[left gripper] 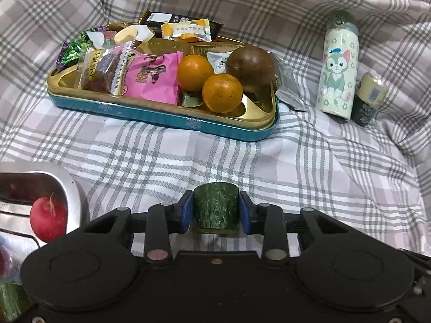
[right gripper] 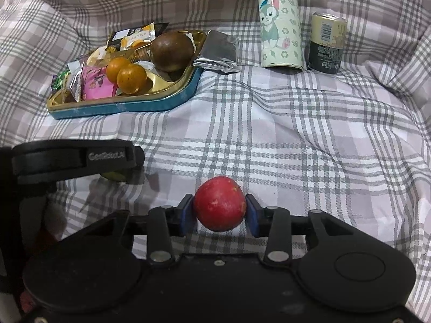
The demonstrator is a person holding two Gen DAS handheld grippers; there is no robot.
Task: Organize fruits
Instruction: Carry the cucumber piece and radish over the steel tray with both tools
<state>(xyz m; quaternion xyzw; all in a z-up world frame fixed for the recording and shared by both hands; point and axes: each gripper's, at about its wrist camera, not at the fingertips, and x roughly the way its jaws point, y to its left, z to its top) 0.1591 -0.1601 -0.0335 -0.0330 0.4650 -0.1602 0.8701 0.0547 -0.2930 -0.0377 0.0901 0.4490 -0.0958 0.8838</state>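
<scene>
1. Both our pairs of jaws are narrowed onto something: our left gripper (left gripper: 216, 210) has its blue pads pressed to either side of a dark green cucumber chunk (left gripper: 216, 206), and our right gripper (right gripper: 219, 211) clamps a red round fruit (right gripper: 219, 206) between its pads.
2. Ahead of our left jaws lies open checked cloth (left gripper: 167, 156), then the near teal edge of the gold snack tin (left gripper: 161, 117).
3. In that tin we see two oranges (left gripper: 222, 92) and a brown round fruit (left gripper: 250, 67) at its right end, with wrapped snacks (left gripper: 152, 79) filling the left.
4. Left of our left jaws sits a silver tray (left gripper: 71, 188) holding another red fruit (left gripper: 48, 219); its rim is near.
5. Ahead and right of our right jaws the cloth is bare up to a cat-print bottle (right gripper: 280, 27) and a small can (right gripper: 327, 43), standing side by side.
6. Left of our right jaws we see the other gripper's black body (right gripper: 72, 158), close by.
</scene>
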